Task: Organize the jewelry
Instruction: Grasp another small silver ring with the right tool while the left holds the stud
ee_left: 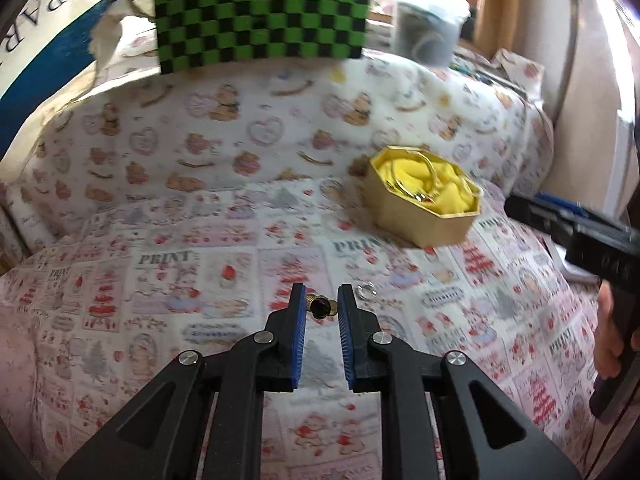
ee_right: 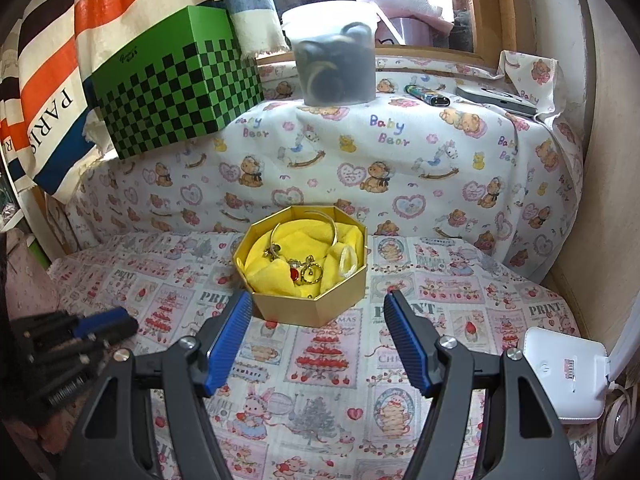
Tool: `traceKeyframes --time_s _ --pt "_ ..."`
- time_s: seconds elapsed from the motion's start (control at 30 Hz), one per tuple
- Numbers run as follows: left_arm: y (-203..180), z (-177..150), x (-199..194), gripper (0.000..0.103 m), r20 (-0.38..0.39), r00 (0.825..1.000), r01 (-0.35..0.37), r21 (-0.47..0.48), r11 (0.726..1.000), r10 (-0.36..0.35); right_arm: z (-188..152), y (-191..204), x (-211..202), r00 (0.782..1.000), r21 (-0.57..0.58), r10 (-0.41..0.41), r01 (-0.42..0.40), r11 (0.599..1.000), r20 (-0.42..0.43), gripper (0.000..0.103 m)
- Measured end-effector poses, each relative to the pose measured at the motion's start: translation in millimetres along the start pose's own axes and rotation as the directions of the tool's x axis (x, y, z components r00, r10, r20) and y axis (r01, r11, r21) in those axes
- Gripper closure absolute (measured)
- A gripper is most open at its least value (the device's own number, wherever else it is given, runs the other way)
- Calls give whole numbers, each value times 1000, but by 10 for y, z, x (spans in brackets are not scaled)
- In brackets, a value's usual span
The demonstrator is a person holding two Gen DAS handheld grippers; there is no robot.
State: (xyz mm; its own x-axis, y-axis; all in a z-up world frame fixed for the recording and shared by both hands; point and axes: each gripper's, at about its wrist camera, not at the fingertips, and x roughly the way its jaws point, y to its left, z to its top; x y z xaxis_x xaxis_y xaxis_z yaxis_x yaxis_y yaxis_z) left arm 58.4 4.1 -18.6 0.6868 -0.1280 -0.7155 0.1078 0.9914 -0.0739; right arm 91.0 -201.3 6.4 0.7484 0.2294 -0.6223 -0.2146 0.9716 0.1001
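Observation:
A gold octagonal box (ee_right: 312,304) lined with yellow cloth sits on the printed cloth; it holds a gold bangle (ee_right: 304,224) and small gold pieces with a red stone (ee_right: 304,270). The box also shows in the left wrist view (ee_left: 420,220). My left gripper (ee_left: 322,300) is nearly closed around a gold ring with a dark stone (ee_left: 320,305) that lies on the cloth between its fingertips; contact is unclear. A small silver ring (ee_left: 366,291) lies just right of it. My right gripper (ee_right: 318,304) is open and empty, just in front of the box.
A green checkered box (ee_right: 176,88) and a clear tub (ee_right: 334,56) stand on the raised ledge behind. A lighter (ee_right: 426,96) and a phone (ee_right: 498,100) lie on the ledge at right. A white device (ee_right: 564,376) sits at the right edge.

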Motion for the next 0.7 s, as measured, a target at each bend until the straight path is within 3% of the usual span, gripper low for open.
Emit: traceKeyframes --time_s 0.3,0.4,0.6,0.7 --pt "317 74 96 88 3 997 -82 -107 991 83 -66 302 177 997 -87 40 -46 995 -67 38" --pt "493 103 156 88 -10 992 -126 -150 981 126 -93 574 299 996 -194 19 -35 980 -85 38" --pt "707 96 188 88 -29 990 -142 -204 969 139 -109 935 607 971 -226 86 -137 964 -223 56" --pt "734 87 167 88 -26 991 -137 -215 967 135 -87 1027 744 958 -206 96 -155 966 -270 58"
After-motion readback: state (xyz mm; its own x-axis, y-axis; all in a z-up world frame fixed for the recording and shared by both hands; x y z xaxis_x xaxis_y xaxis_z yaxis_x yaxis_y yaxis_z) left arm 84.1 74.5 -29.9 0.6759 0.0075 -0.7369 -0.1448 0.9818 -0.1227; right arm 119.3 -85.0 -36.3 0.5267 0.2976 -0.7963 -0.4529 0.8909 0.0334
